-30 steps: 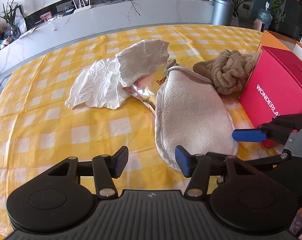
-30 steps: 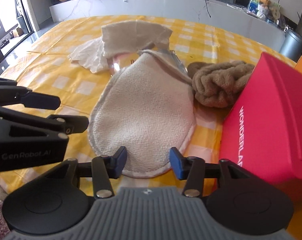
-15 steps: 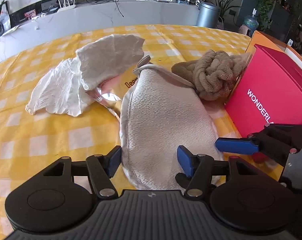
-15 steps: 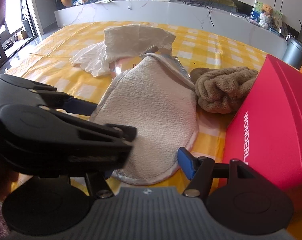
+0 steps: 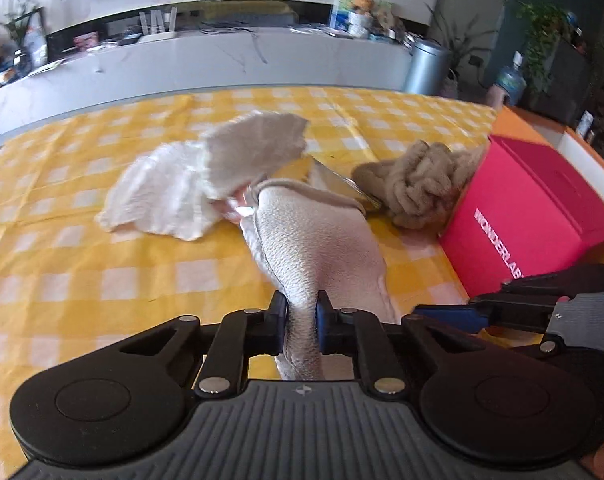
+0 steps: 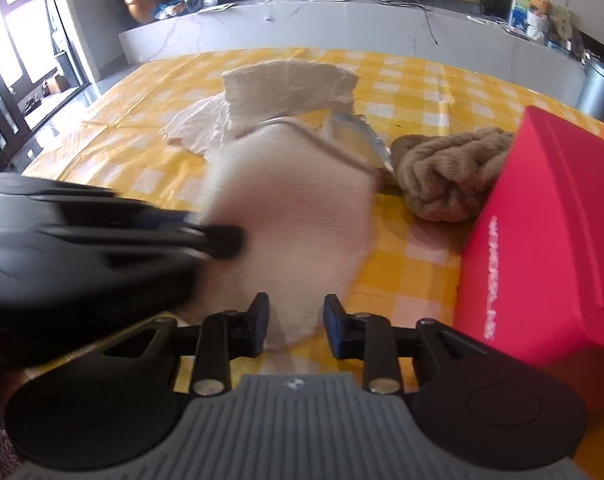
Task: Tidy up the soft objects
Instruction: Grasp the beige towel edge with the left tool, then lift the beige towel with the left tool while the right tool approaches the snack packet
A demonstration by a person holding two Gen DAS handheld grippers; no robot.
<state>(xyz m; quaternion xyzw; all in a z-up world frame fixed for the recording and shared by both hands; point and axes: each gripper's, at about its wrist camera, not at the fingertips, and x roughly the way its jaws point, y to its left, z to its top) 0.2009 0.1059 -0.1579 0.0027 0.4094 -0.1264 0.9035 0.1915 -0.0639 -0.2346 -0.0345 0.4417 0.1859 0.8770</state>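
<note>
A cream fleece cloth [image 5: 317, 240] lies on the yellow checked tablecloth [image 5: 102, 264]. My left gripper [image 5: 300, 326] is shut on its near edge and lifts it a little. In the right wrist view the cloth [image 6: 294, 208] is blurred, and its near corner sits between the fingers of my right gripper [image 6: 296, 326], which is open. The left gripper [image 6: 102, 240] shows there as a dark blur at the left. A crumpled white cloth [image 5: 206, 184] lies behind the fleece. A brown knotted plush [image 5: 417, 188] lies to its right.
A pink box marked WONDERLAB [image 5: 533, 216] stands at the right, against the plush. A shiny foil packet [image 6: 353, 136] lies under the far end of the fleece cloth. A grey counter and a metal bin [image 5: 425, 68] stand beyond the table.
My left gripper has closed on the near edge of the fleece cloth and raised it. My right gripper has moved up to the cloth's near corner and stays open.
</note>
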